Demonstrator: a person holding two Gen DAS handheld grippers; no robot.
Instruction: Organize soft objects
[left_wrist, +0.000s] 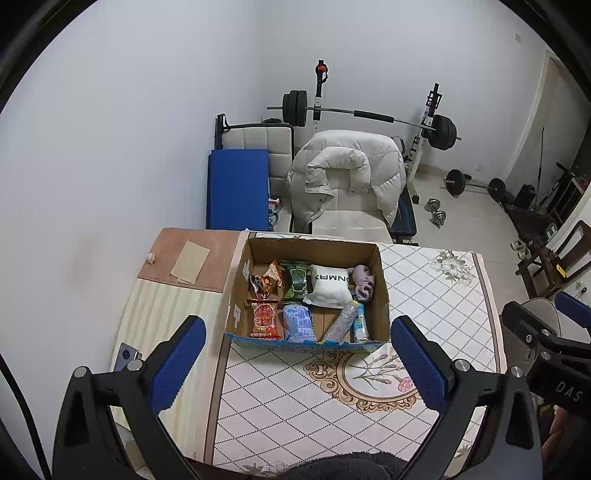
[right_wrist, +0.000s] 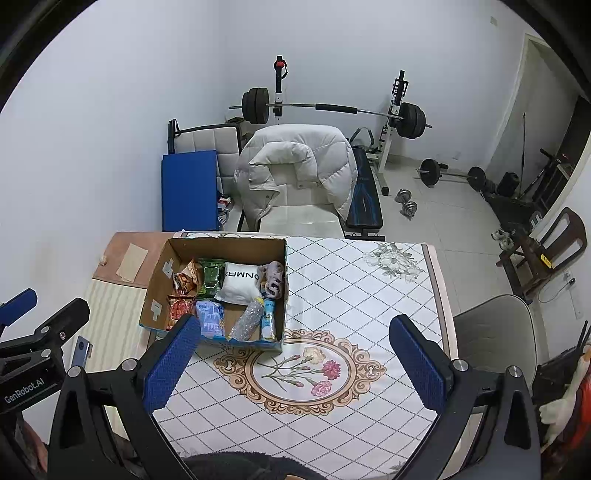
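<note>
- Left gripper (left_wrist: 297, 354): jaws spread wide, nothing between them; held above the table's near edge, tilted down toward the box. Fingers (left_wrist: 177, 363) are black, angular, faced with blue, finely ribbed pads.
- Right gripper (right_wrist: 291, 356): jaws likewise spread wide and holding nothing; held beside the left one, over the tablecloth's floral medallion (right_wrist: 299, 369). Its left pad (right_wrist: 170, 363) overlaps the box's near corner in the right wrist view; contact cannot be told.
- Box (left_wrist: 382, 291): open, brown corrugated cardboard with a blue-printed near wall, standing on the table toward its far left.
- Box contents, back row: crinkled orange snack packet (left_wrist: 267, 282), green foil pouch (left_wrist: 297, 282), plump white pillow-like pack (left_wrist: 330, 286) with black lettering, bunched mauve cloth (left_wrist: 364, 282) against the right wall.
- Box contents, front row: red printed packet (left_wrist: 264, 319), blue soft pack (left_wrist: 299, 323), crumpled clear plastic bottle (left_wrist: 341, 321) lying slantwise, small labelled bottle (left_wrist: 360, 323) just beside it.
- Table (left_wrist: 491, 306): covered by a glossy cloth with a diamond grid and flower prints; a striped cloth (left_wrist: 162, 314) lies to the left.
- Beyond: a white padded jacket (left_wrist: 345, 173) draped over a chair, a blue mat (left_wrist: 238, 188) upright, a barbell (left_wrist: 369, 114) on its rack.
</note>
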